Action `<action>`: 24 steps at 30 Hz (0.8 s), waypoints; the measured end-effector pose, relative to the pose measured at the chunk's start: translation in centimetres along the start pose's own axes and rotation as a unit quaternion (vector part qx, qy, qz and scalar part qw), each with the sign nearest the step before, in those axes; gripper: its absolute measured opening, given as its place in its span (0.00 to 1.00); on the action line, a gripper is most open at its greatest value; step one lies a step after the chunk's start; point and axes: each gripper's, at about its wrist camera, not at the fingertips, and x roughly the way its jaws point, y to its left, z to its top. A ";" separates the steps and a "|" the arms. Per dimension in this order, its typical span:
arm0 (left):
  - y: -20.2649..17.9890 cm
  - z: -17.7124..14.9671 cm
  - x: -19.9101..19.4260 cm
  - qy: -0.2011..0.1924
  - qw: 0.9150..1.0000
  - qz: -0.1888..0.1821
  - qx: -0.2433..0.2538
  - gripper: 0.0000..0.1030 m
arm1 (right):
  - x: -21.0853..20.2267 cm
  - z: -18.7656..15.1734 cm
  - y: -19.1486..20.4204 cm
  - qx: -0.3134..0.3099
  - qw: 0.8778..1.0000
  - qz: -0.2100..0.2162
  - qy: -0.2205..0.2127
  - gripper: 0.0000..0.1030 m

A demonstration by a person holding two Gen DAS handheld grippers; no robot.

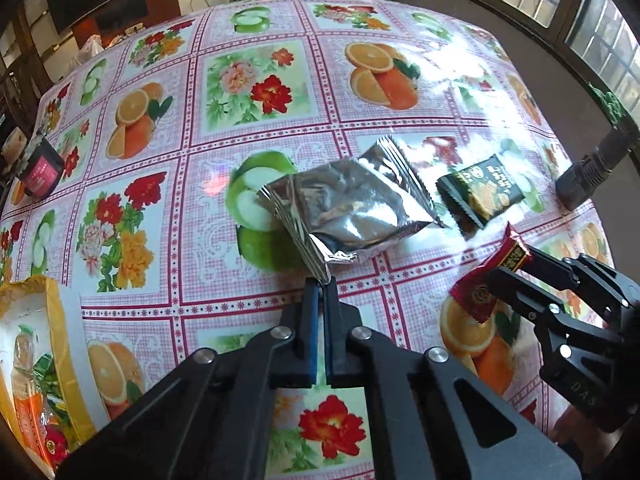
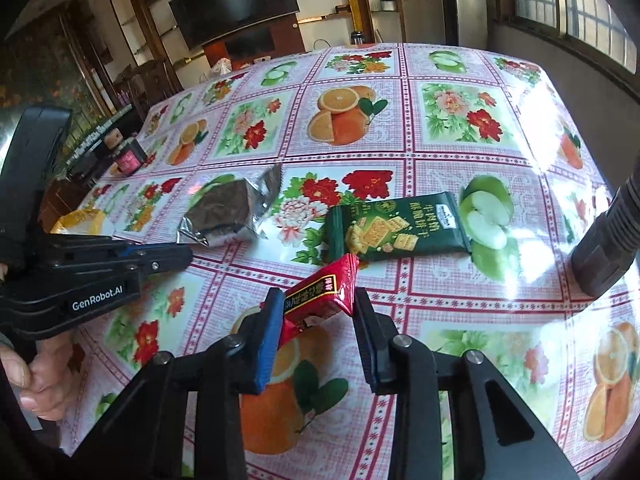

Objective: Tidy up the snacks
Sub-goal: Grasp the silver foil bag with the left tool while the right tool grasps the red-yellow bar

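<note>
Foil of the silver packet (image 1: 344, 208) is light and slippery; your left gripper (image 1: 320, 292) pinches its corner seal. Your right gripper (image 2: 316, 312) holds the red packet (image 2: 320, 300) by both sides, gently.

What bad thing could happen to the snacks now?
1. The left claw pinches only a thin corner of the silver packet, so it might slip out and drop.
2. The red snack sits tilted between the right claw's fingers, so it could twist loose.
3. The green cracker pack lies just past the red snack, so a swing could knock it.
</note>
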 end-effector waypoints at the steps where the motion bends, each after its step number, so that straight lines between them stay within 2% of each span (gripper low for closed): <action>1: -0.1 -0.1 -0.4 -0.006 1.000 0.001 0.004 0.03 | -0.1 -0.1 0.0 0.003 1.000 0.004 0.000 0.34; 10: 0.4 -1.9 -4.0 -0.036 0.999 -0.025 0.011 0.00 | -2.4 -1.3 0.1 0.025 0.999 0.036 -0.021 0.33; 21: 2.4 -5.2 -10.3 -0.094 0.995 -0.036 -0.023 0.00 | -4.7 -2.5 2.2 0.023 0.997 0.064 -0.040 0.33; 24: 3.0 -6.0 -11.2 -0.097 0.994 -0.042 -0.025 0.00 | -4.8 -2.7 3.2 0.015 0.997 0.069 -0.040 0.33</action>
